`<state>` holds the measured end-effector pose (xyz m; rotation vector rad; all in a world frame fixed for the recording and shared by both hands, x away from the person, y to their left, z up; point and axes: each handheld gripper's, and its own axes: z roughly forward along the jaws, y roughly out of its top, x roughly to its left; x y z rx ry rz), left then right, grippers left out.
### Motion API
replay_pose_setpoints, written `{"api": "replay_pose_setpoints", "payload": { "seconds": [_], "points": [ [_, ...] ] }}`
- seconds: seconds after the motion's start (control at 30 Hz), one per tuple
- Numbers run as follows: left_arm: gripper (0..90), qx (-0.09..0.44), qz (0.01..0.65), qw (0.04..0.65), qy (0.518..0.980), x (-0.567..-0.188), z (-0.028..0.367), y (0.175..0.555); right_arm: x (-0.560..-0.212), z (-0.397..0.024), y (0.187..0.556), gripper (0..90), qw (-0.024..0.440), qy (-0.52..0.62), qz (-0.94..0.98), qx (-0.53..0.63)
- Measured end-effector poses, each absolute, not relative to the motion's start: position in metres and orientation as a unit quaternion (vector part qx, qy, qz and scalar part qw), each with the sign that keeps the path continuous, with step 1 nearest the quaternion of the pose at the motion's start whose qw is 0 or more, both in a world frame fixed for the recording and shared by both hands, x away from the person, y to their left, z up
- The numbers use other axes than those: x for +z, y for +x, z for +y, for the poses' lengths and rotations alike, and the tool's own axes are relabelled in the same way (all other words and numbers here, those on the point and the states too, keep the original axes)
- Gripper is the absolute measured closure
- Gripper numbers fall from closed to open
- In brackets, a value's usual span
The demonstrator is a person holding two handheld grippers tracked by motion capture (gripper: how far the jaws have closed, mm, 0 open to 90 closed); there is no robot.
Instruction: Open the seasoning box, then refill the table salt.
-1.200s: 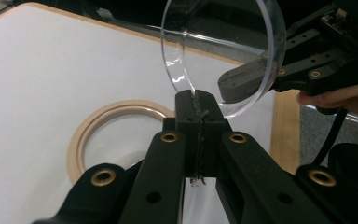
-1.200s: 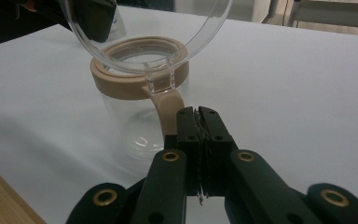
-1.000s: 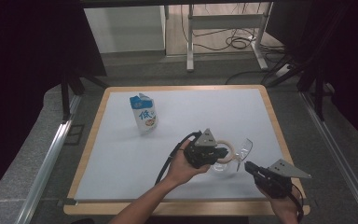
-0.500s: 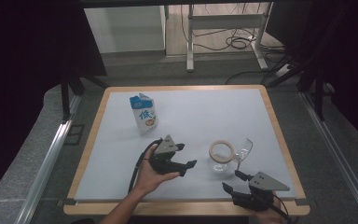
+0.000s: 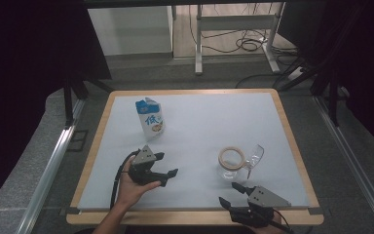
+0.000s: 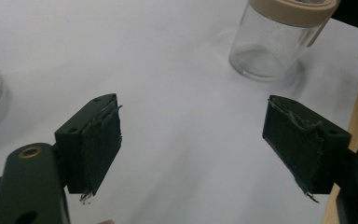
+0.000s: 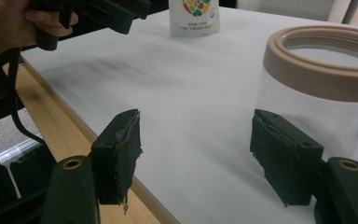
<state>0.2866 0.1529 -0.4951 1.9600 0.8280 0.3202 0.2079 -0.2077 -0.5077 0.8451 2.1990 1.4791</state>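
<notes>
A clear jar [image 5: 230, 165] with a beige rim stands on the white board, its clear lid [image 5: 255, 157] flipped open to the right. A blue-and-white milk carton [image 5: 150, 119] stands at the back left. My left gripper [image 5: 168, 164] hovers left of the jar, held in a hand. Its jaws have just been opening and stand open with nothing between them [image 6: 198, 140]; the jar [image 6: 279, 42] lies ahead. My right gripper [image 5: 229, 193] is at the front edge, just short of the jar [image 7: 321, 93]. Its jaws have just been opening too and hold nothing [image 7: 198, 154].
The board has a wooden frame [image 5: 292, 141], with a metal rail [image 5: 48, 170] and grey floor around it. In the right gripper view the hand with the left gripper [image 7: 98, 11] is at top left, beside the carton [image 7: 193, 16].
Both grippers have left the jar: the left one moved left across the board, the right one drew back to the front edge. Both jaws went from shut to open.
</notes>
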Motion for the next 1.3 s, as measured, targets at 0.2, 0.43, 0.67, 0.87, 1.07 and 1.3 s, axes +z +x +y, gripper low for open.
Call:
{"api": "replay_pose_setpoints", "payload": {
  "seconds": [0.2,0.43,0.67,0.87,1.07,1.3],
  "points": [
    [19.6,0.139,0.351,0.476,0.794,-0.496,0.163,0.285,-0.509,-0.196,0.208,34.1,0.174,0.292,0.779,0.527],
    [20.4,0.156,0.373,0.476,0.781,-0.494,0.182,0.287,-0.509,-0.179,0.204,34.4,0.172,0.278,0.779,0.534],
    [23.0,0.181,0.406,0.481,0.756,-0.491,0.208,0.300,-0.510,-0.162,0.205,34.4,0.170,0.266,0.785,0.533],
    [26.2,0.192,0.432,0.476,0.741,-0.485,0.221,0.328,-0.509,-0.152,0.206,34.3,0.172,0.261,0.786,0.534],
    [30.0,0.211,0.453,0.467,0.730,-0.478,0.231,0.354,-0.510,-0.144,0.211,34.3,0.176,0.262,0.784,0.535],
    [39.4,0.215,0.455,0.464,0.729,-0.472,0.236,0.387,-0.509,-0.137,0.217,34.2,0.175,0.259,0.783,0.538]
  ]
}}
